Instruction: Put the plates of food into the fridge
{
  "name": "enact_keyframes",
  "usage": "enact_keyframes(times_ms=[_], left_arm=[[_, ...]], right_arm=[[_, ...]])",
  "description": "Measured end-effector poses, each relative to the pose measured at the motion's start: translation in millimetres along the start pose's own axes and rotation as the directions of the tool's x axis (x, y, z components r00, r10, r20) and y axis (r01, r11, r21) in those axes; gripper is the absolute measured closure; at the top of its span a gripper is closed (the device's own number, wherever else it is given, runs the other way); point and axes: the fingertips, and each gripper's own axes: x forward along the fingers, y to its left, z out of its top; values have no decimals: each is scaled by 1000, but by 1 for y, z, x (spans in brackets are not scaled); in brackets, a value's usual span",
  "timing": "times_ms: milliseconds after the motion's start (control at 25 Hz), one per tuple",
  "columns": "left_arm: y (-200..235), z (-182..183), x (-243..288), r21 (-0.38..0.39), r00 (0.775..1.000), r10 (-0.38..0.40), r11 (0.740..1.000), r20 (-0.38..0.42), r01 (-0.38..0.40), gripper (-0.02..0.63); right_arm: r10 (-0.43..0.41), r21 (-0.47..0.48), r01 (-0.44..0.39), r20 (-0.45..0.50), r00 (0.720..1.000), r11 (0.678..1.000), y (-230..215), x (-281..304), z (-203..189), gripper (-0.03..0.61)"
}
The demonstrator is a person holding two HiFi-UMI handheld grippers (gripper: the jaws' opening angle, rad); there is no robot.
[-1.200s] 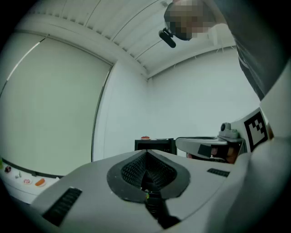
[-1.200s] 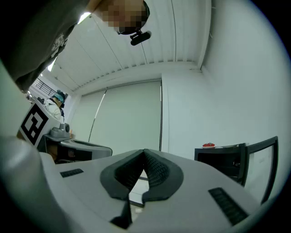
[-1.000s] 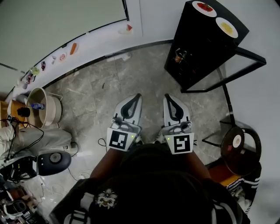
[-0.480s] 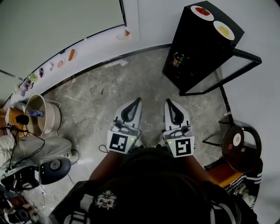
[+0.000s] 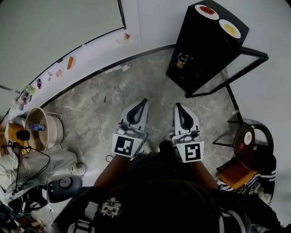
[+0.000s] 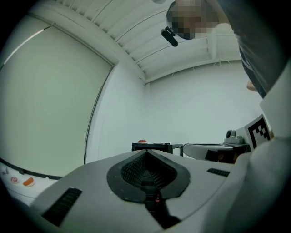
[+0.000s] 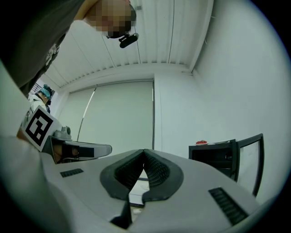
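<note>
A small black fridge (image 5: 207,43) stands at the far right with its glass door (image 5: 248,63) swung open. On its top sit a white plate of red food (image 5: 207,11) and a white plate of yellow food (image 5: 230,28). My left gripper (image 5: 143,101) and right gripper (image 5: 177,105) are held side by side close to the body, both shut and empty, well short of the fridge. The left gripper view shows shut jaws (image 6: 146,152) with the fridge (image 6: 152,147) far ahead. In the right gripper view the red plate (image 7: 201,143) tops the fridge (image 7: 213,157) beyond shut jaws (image 7: 144,160).
A white ledge (image 5: 91,48) along the wall carries small food items (image 5: 70,62). A beige bucket (image 5: 41,129), cables and gear lie at the left. A round dark stool (image 5: 250,145) stands at the right. Grey stone floor (image 5: 118,98) lies between me and the fridge.
The view has shifted slightly: fridge and ledge drift up and left in the head view. Both grippers keep their pose and stay shut.
</note>
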Motion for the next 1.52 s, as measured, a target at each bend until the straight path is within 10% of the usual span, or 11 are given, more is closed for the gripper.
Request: enact_keyframes(times_ms=[880,1520], left_arm=[[-12,-22,221,81,996,-83,993,-39,86,592],[1,-54,346,-39,975,-208,978,-76,206,592]], right_arm=[[-53,0,53,62,997,999,-180,114,-18,554],[-150,43,151,-25,988,988,-281,171,-58,554]])
